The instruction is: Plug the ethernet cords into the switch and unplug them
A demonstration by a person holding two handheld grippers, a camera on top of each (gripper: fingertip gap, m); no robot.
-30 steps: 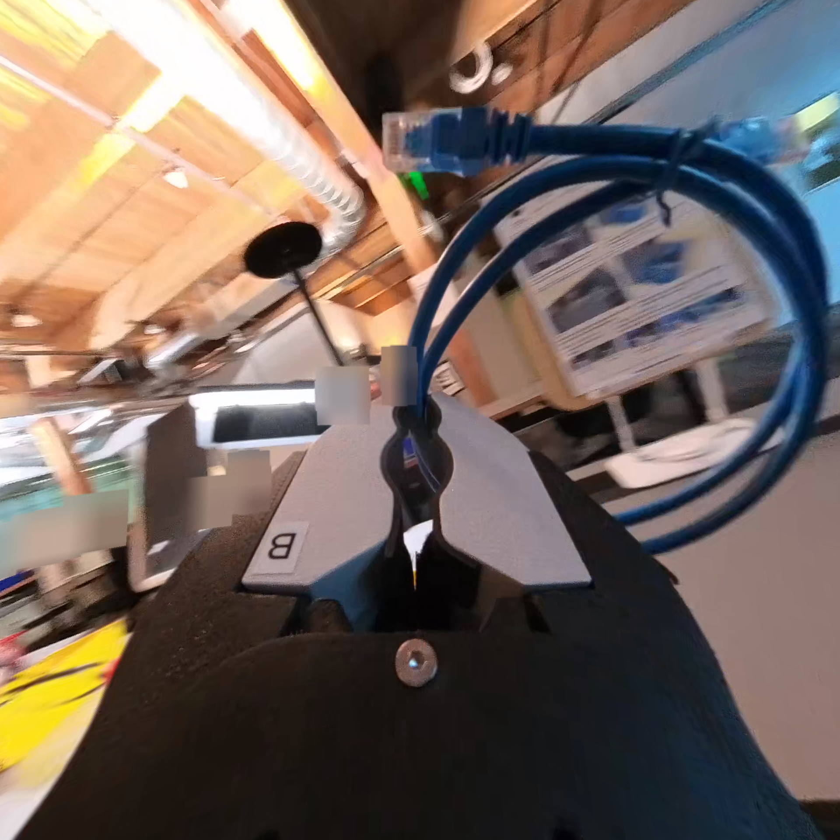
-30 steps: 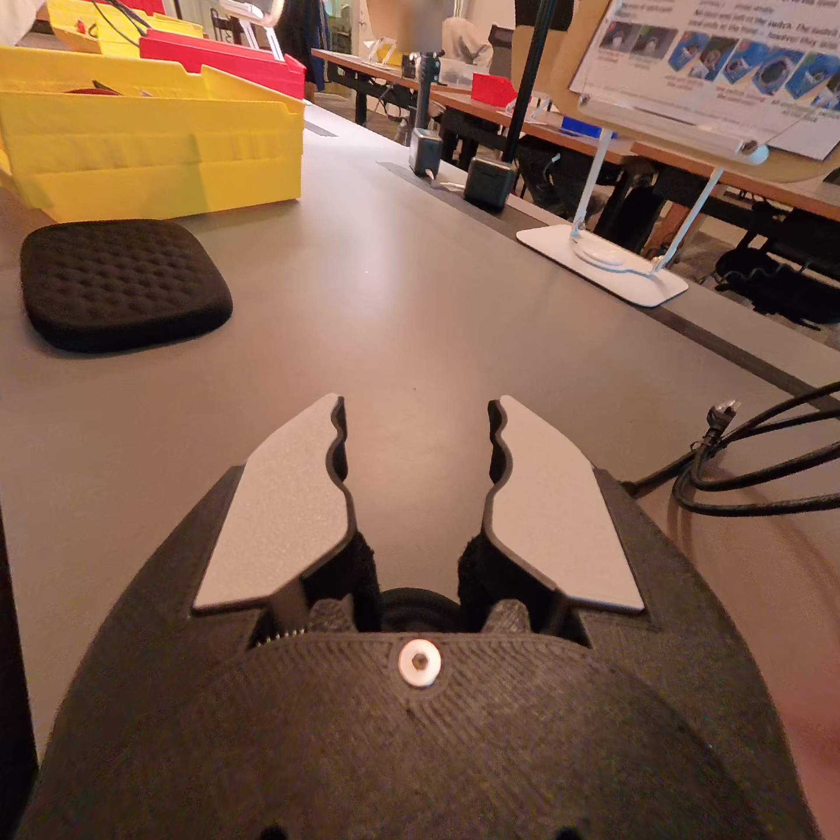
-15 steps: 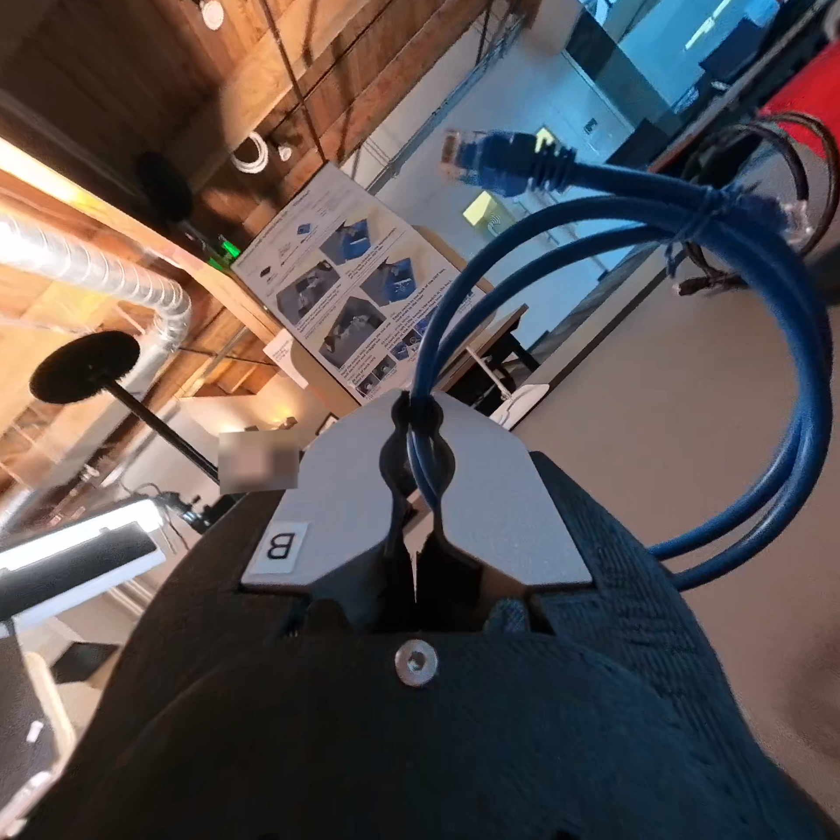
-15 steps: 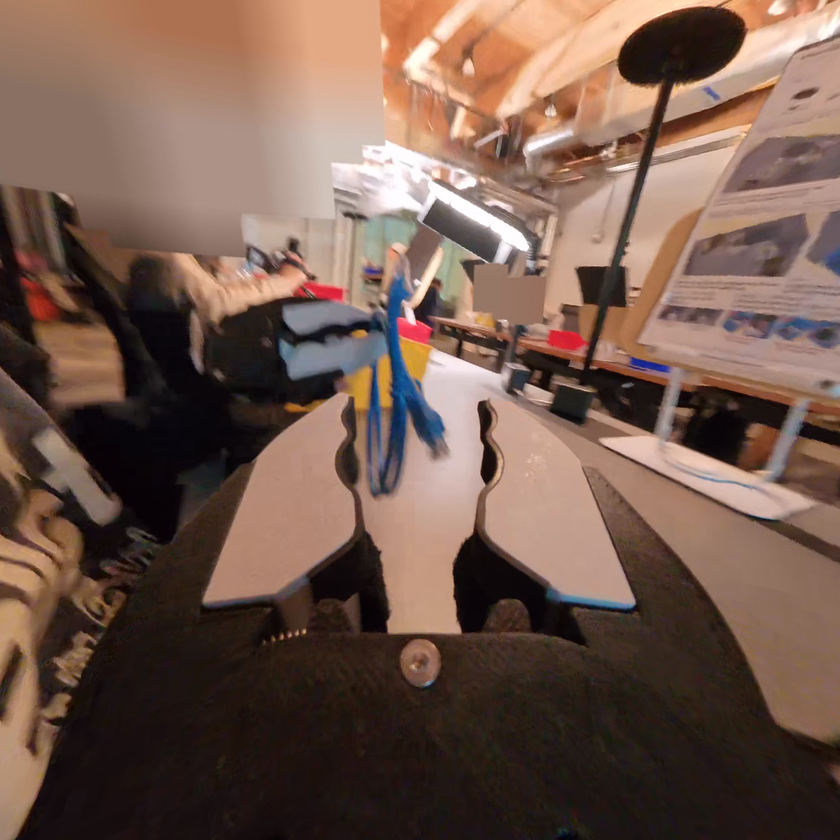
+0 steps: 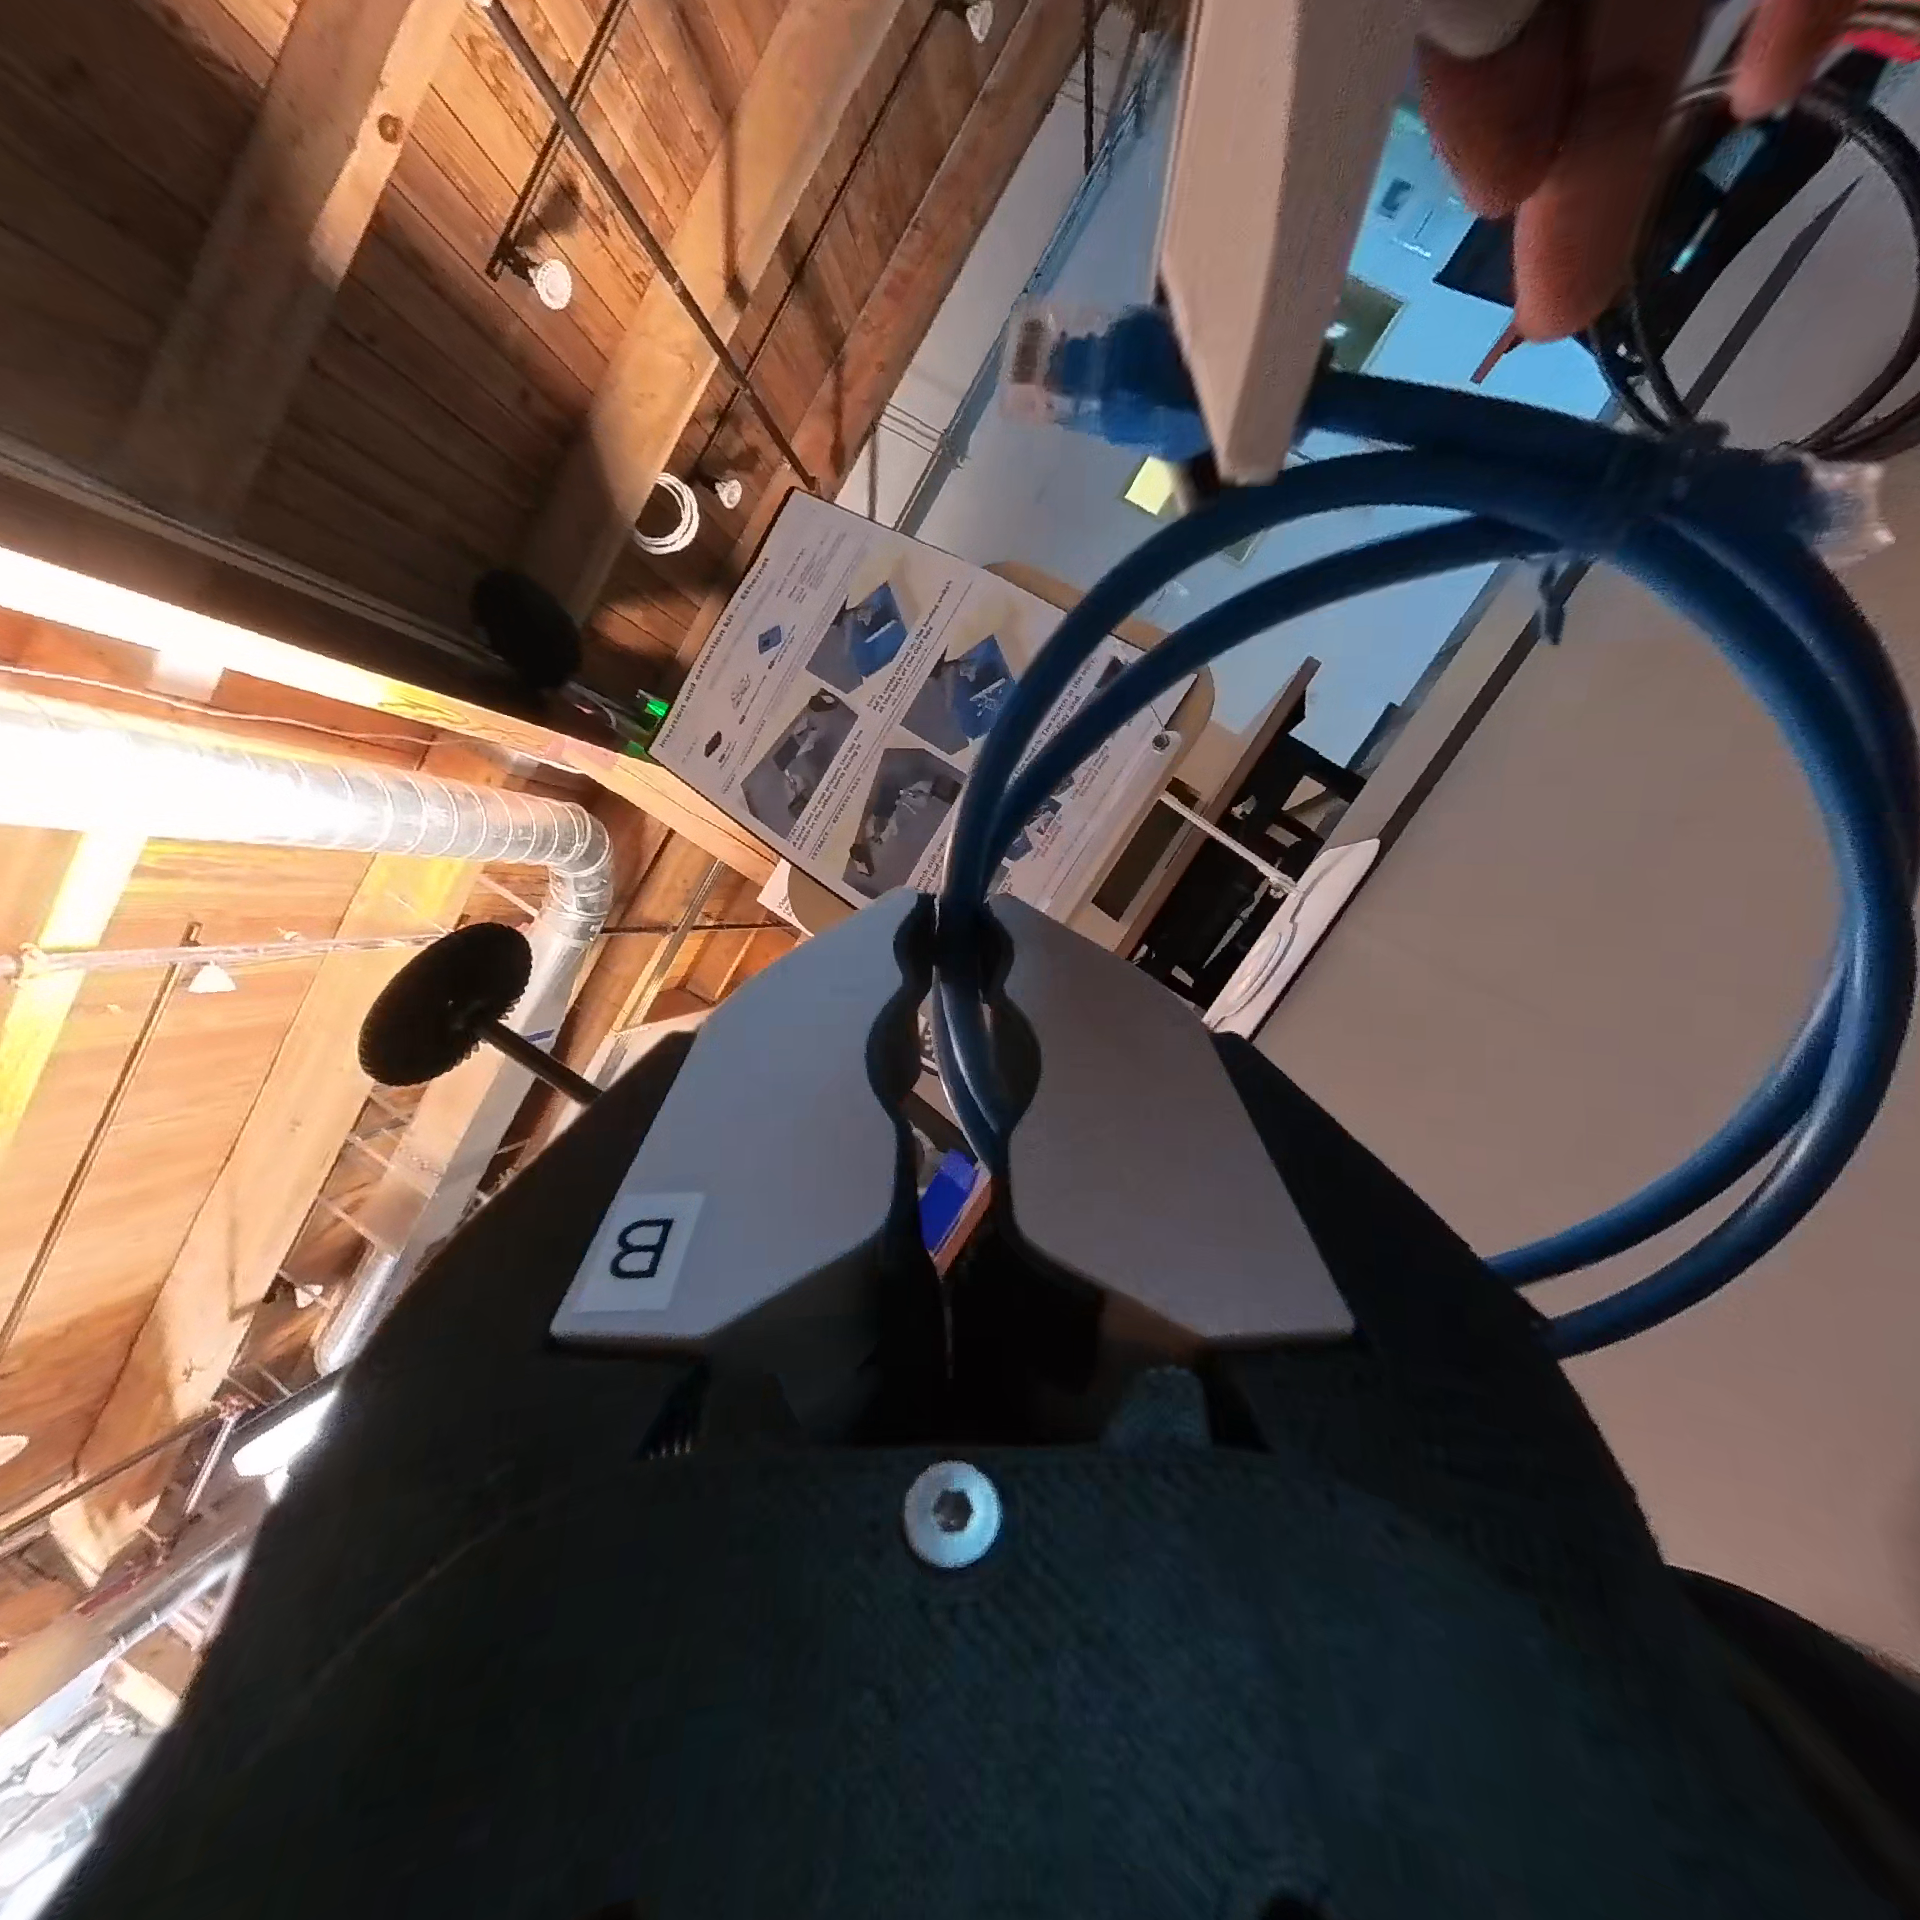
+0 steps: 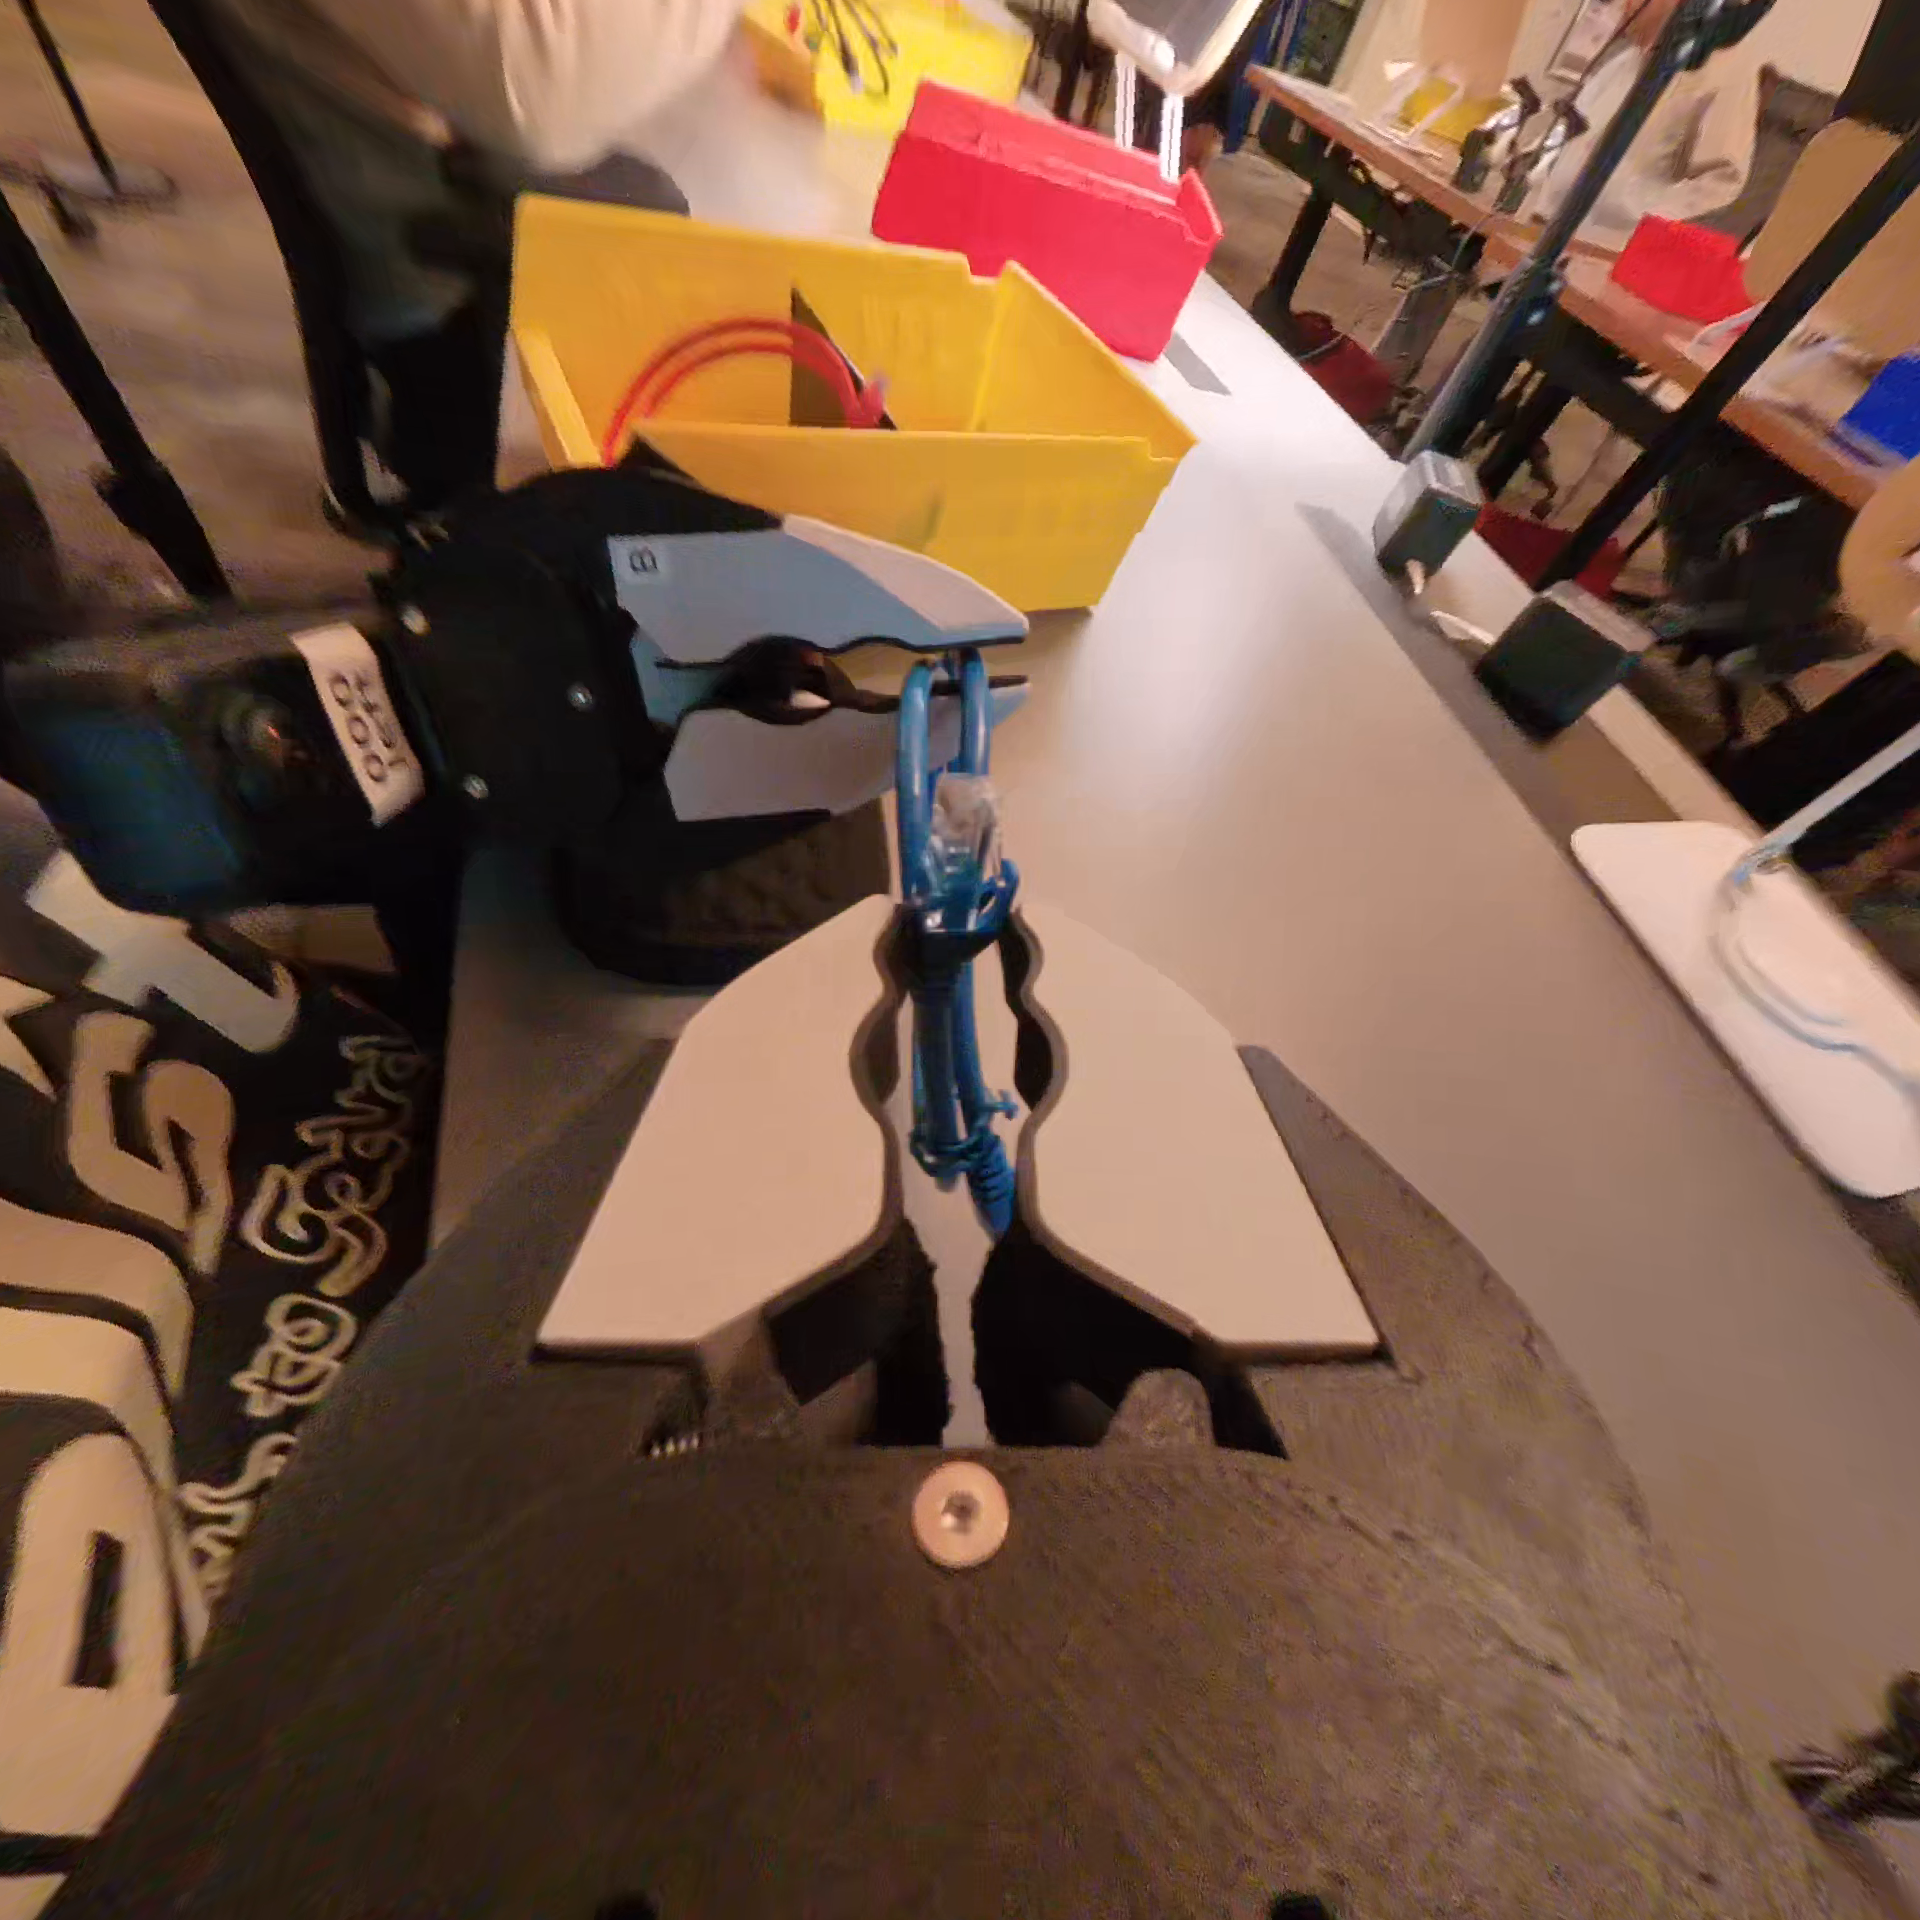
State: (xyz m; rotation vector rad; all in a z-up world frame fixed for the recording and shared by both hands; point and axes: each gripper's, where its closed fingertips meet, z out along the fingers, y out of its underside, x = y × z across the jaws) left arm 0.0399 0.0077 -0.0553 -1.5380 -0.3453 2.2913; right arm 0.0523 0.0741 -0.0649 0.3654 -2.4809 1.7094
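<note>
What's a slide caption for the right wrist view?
Right gripper closing around a coiled blue ethernet cord hanging from the shut left gripper, yellow bin behind.

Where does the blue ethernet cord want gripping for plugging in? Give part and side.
The boot behind the clear plug of the blue ethernet cord, probably from behind, along the cable: it juts free of the tied coil, tip left clear.

We read this as workshop or lab space: bare wooden ceiling beams [image 5: 343,343], exposed silver air duct [image 5: 343,821], long grey workbench [image 6: 1299,935] with yellow parts bin [image 6: 935,457] and red bin [image 6: 1039,208], instruction poster [image 5: 862,748] on stand, more worktables [image 6: 1621,281] behind.
</note>
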